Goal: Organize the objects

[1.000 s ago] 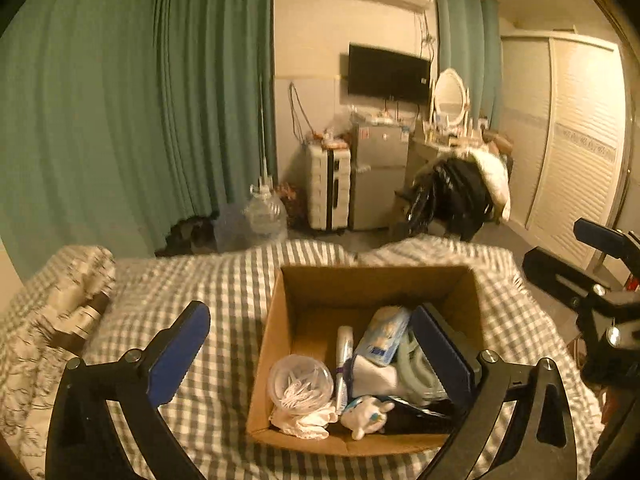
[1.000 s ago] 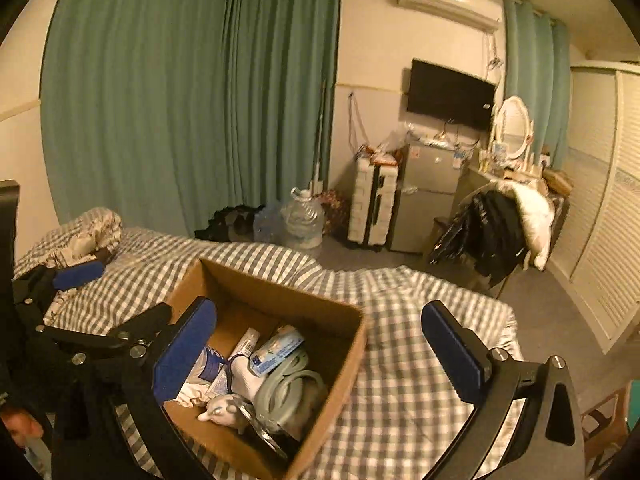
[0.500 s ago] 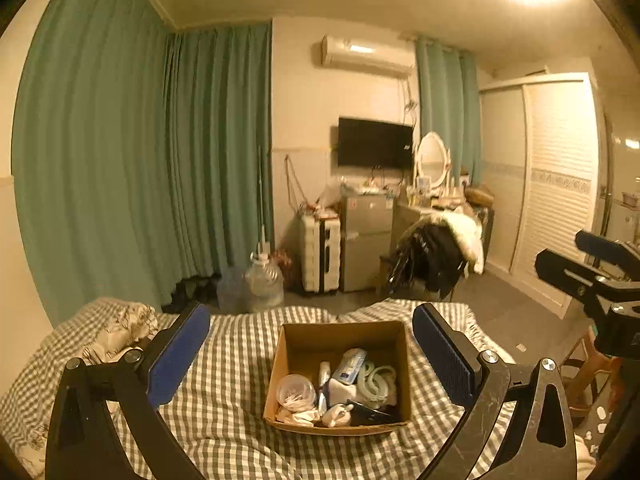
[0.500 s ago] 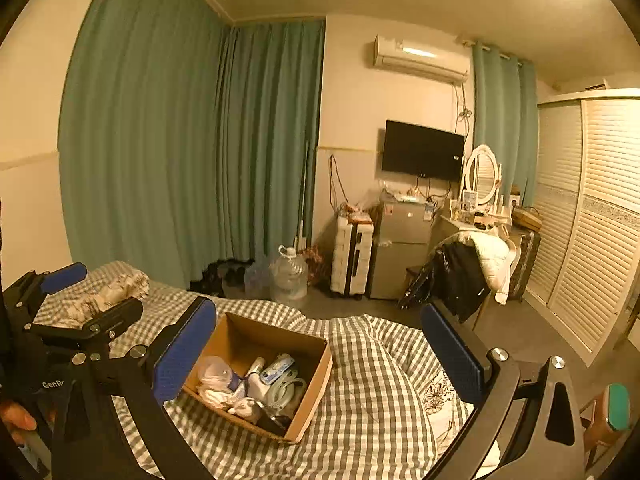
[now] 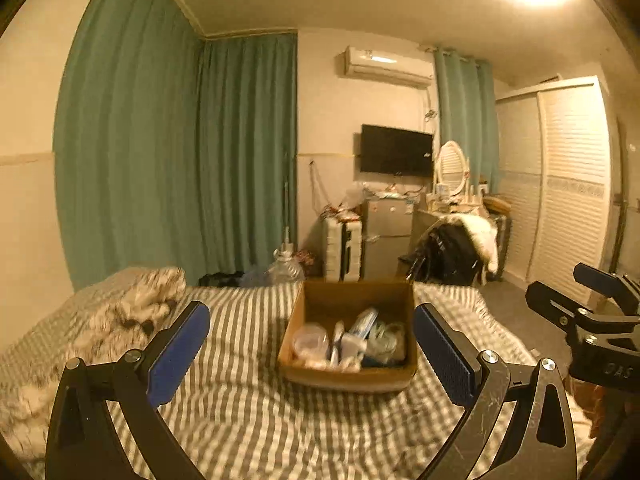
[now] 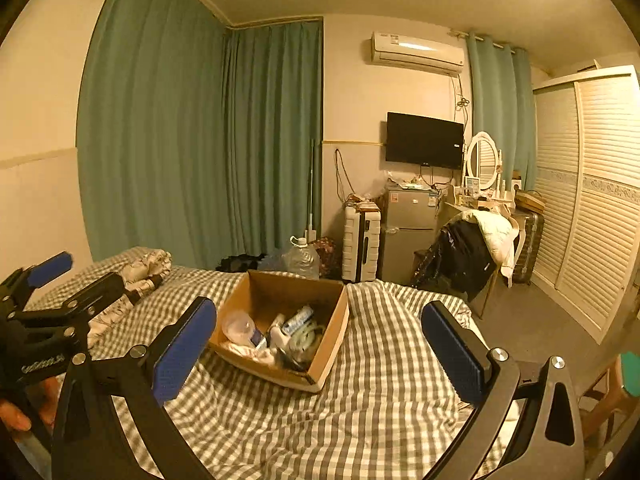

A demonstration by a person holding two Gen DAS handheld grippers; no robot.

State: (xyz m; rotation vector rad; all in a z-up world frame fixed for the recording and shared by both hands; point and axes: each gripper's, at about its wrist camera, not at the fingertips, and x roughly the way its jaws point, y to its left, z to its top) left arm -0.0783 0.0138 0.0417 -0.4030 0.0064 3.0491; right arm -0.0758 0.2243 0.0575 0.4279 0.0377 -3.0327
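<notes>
An open cardboard box (image 5: 348,376) sits on the checked bed cover (image 5: 240,400); it also shows in the right wrist view (image 6: 332,340). It holds a clear round tub (image 5: 308,338), a tube, a white figure and a coiled pale hose (image 6: 304,336). My left gripper (image 5: 312,352) is open and empty, held back from the box and above the bed. My right gripper (image 6: 316,348) is open and empty too, to the right of the left one. Each gripper shows at the edge of the other's view.
A crumpled patterned blanket (image 5: 132,312) lies at the bed's left. Beyond the bed stand a water jug (image 6: 300,256), a white suitcase (image 6: 362,244), a small fridge (image 6: 408,232), a chair with coats (image 6: 476,252) and a wardrobe (image 6: 592,200).
Both grippers pulled back and up from close over the box over the last second. In the last half second they came a little nearer and lower again. Both stay open.
</notes>
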